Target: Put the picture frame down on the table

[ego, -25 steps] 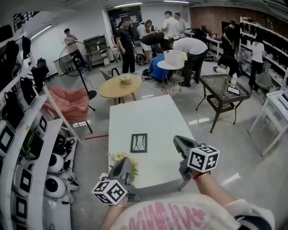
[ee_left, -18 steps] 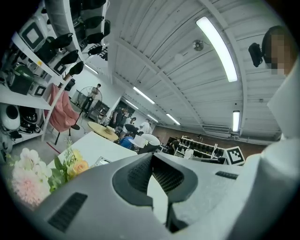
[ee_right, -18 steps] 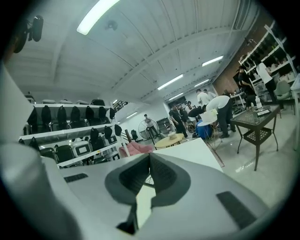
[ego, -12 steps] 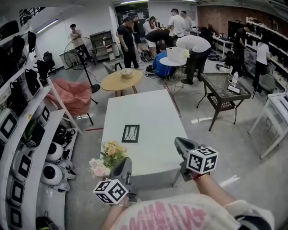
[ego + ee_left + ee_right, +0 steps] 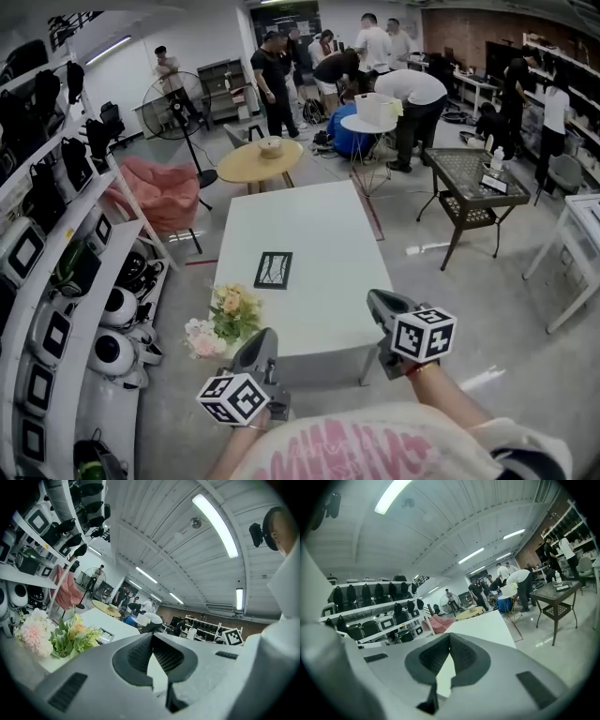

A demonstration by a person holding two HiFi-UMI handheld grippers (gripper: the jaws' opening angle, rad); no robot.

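Out to the left of my left gripper [image 5: 260, 339] the shelves [image 5: 56, 309] run along the wall, stacked with black and white gear. Just ahead of that gripper and a little to its left, a bunch of flowers [image 5: 220, 323] in pink, cream and yellow sits at the near left corner of the white table [image 5: 309, 225]. In the left gripper view the flowers [image 5: 51, 637] fill the space left of my jaws. My left gripper [image 5: 152, 635] has its jaws closed, tips meeting, with nothing between them. Only the white tabletop shows through the small gap behind the tips.

The picture frame [image 5: 273, 269] lies flat on the table, ahead of my left jaws and slightly to their right, well apart from both grippers. In the left gripper view the frame [image 5: 105, 635] peeks out just past the flowers.

My right gripper [image 5: 377, 300] hangs off the table's near right corner. Its jaws [image 5: 450, 635] are also closed tip to tip and hold nothing, and the table [image 5: 483, 625] stretches away ahead of them.

Beyond the table stand a pink beanbag [image 5: 150, 202] and a round wooden table [image 5: 248, 161]. Well to the right of my right jaws is a black mesh table [image 5: 469, 178]. People [image 5: 375, 66] gather at the far end.
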